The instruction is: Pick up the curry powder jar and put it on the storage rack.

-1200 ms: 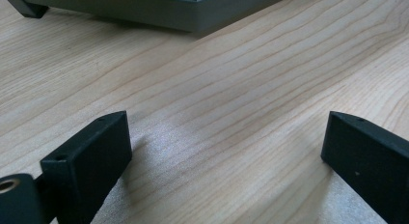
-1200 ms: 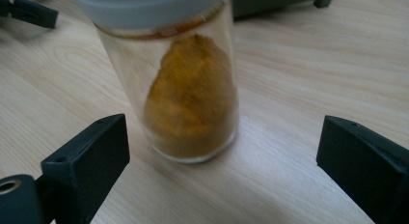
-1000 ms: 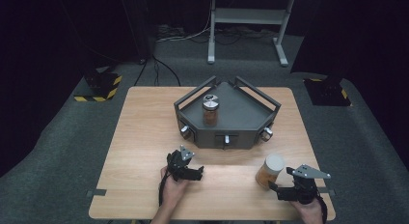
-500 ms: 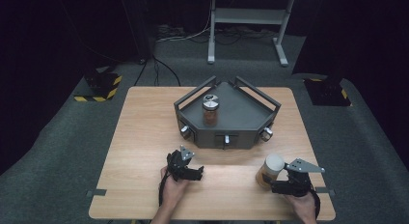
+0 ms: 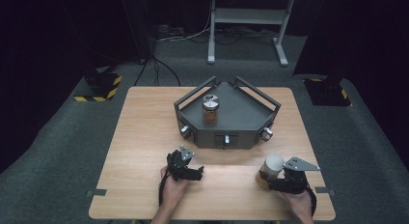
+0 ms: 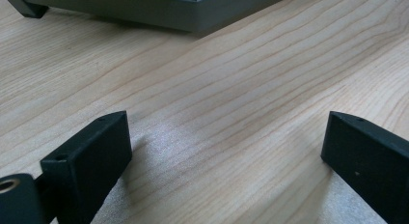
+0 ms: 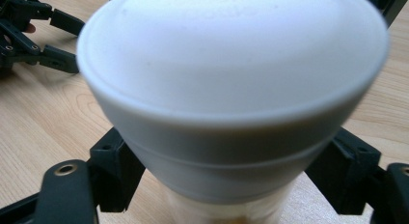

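A jar with a white lid (image 5: 273, 165) stands on the wooden table (image 5: 144, 137) near its front right. My right gripper (image 5: 265, 180) reaches in from the right with one jaw on each side of the jar below the lid. The jaws have just been closing. In the right gripper view the jar (image 7: 231, 89) is large, the gripper (image 7: 226, 175) straddles it, and I see no pad pressing on it. My left gripper (image 5: 198, 172) rests on the table at front centre, open and empty, with bare wood between its jaws (image 6: 226, 151).
A dark grey five-sided tray (image 5: 251, 113) with handles and front knobs sits mid-table. In it stands a metal-lidded jar (image 5: 211, 109) of brown contents. The tray's edge (image 6: 169, 16) lies just ahead of my left gripper (image 7: 38, 35). A metal stand (image 5: 246, 21) is on the floor behind.
My right gripper has slid a little left, up to the white-lidded jar, and its jaws have narrowed around it. The left gripper and the jar in the tray have stayed put.
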### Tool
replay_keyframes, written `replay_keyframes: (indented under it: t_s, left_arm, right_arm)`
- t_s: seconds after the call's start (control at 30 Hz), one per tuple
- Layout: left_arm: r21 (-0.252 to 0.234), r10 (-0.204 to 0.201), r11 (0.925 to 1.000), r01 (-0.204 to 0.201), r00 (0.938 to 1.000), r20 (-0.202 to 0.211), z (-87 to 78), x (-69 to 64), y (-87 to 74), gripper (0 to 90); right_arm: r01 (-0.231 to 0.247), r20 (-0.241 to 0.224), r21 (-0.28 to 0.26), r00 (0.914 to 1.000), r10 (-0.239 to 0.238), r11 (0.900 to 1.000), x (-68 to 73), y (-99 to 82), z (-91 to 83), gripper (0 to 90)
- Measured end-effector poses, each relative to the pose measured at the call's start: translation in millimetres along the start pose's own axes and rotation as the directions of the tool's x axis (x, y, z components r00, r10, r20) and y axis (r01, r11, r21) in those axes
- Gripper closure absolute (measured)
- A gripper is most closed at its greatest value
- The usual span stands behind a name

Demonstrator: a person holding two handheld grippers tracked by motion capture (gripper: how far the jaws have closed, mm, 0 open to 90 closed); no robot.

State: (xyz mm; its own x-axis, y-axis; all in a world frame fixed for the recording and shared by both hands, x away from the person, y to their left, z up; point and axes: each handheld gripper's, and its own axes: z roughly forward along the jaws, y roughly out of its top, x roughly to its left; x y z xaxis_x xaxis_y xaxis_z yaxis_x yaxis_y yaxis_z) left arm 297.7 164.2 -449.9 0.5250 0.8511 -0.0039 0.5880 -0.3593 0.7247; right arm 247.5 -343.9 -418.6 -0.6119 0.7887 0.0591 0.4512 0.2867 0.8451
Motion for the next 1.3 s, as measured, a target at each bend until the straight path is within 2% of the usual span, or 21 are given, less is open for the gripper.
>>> replay_keyframes:
  t_s: [0.4,1.3]
  left_arm:
    - [0.000,0.000,1.0000,0.000,1.0000,0.000,0.0,0.0,0.0,3.8]
    - [0.000,-0.001,1.0000,0.001,1.0000,0.000,-0.1,0.1,0.0,3.9]
  right_arm:
    - [0.000,0.006,-0.008,1.0000,0.000,1.0000,1.4,-3.4,-0.5,31.0]
    - [0.009,0.024,-0.035,0.9997,-0.008,0.9993,4.9,-8.3,-1.5,32.9]
